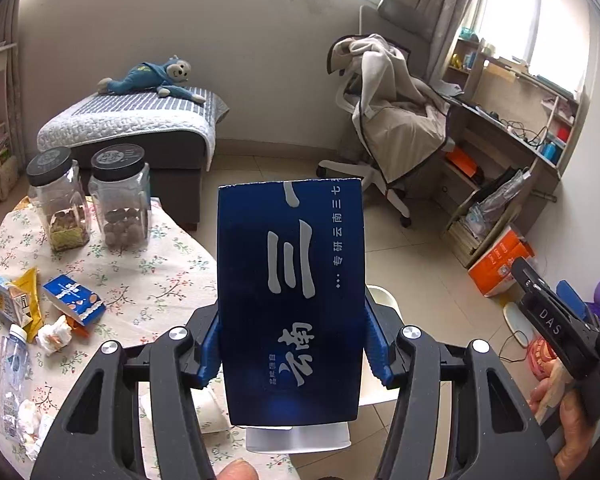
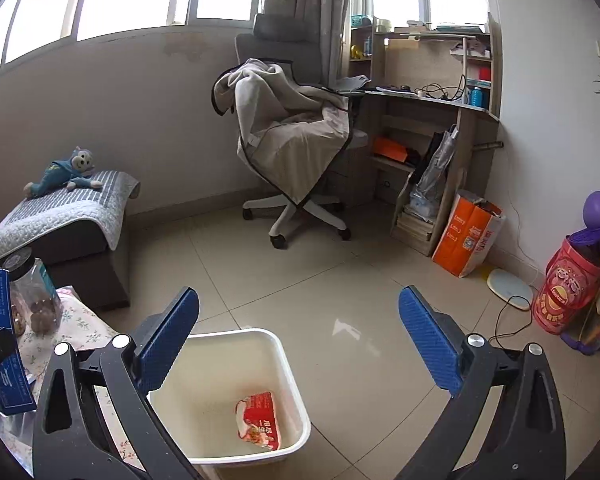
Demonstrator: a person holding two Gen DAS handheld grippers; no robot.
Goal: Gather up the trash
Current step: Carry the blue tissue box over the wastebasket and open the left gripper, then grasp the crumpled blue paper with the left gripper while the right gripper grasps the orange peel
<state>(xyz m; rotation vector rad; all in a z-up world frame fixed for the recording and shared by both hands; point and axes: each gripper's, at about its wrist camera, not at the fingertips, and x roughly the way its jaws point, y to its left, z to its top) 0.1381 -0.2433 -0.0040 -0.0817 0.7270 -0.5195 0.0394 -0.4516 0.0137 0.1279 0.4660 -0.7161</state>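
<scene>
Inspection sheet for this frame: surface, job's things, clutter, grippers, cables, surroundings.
Surface: table with floral cloth.
Job's things: dark blue box held upright; white bin on the floor holds a red wrapper; small blue box, crushed bottle and tissue on the table.
Clutter: two black-lidded jars.
Grippers: left gripper clamps the dark blue box; right gripper open above the bin.
Cables: black cord on the floor.
Surroundings: draped chair, desk.
</scene>
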